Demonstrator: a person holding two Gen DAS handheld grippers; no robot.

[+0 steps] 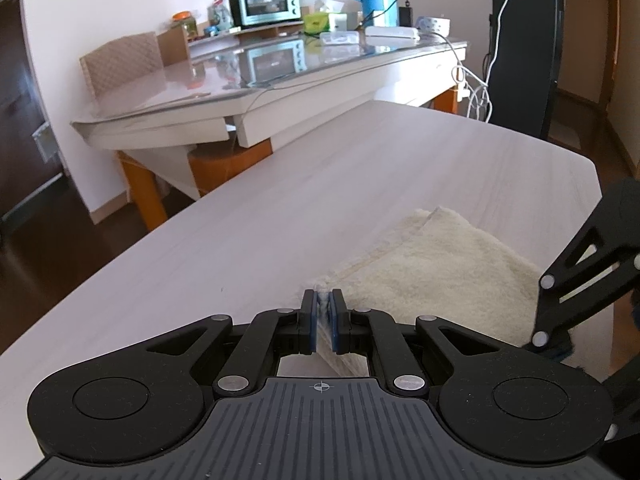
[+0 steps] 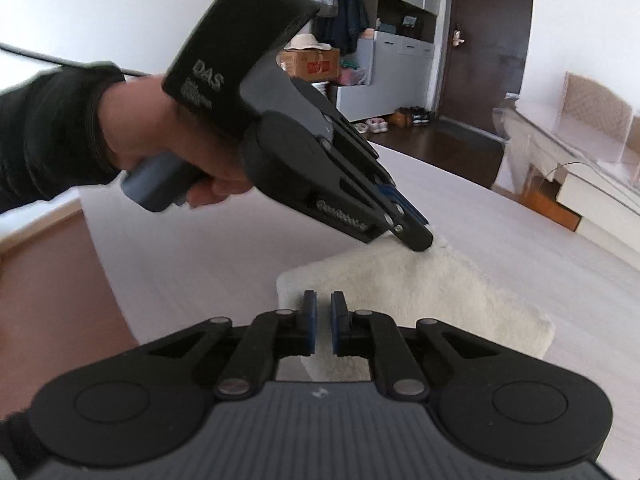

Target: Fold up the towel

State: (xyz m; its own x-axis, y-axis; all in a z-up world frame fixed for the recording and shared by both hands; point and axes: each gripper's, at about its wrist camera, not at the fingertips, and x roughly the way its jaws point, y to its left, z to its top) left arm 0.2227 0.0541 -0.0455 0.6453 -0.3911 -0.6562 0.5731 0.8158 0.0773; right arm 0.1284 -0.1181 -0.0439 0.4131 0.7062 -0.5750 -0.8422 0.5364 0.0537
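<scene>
While my left gripper [image 1: 323,300] pinches the towel [image 1: 440,272] edge at lower centre, my right gripper [image 2: 323,308] hovers slightly parted over the towel on the table [image 1: 280,200].

Left gripper [image 1: 323,312]: black linkage arms with silver pivot pins, round black bosses at lower left and lower right of the frame, a ribbed grey plate bearing a small crosshair mark, and blue pads [image 1: 316,320] on the fingers. Right gripper [image 2: 323,320]: same build. Seen from the right wrist camera, the left gripper's black housing reads "DAS" in grey letters above a grey handle [image 2: 160,184]; a hand [image 2: 160,136] emerges from a black sleeve [image 2: 52,128] at left of the frame.
</scene>
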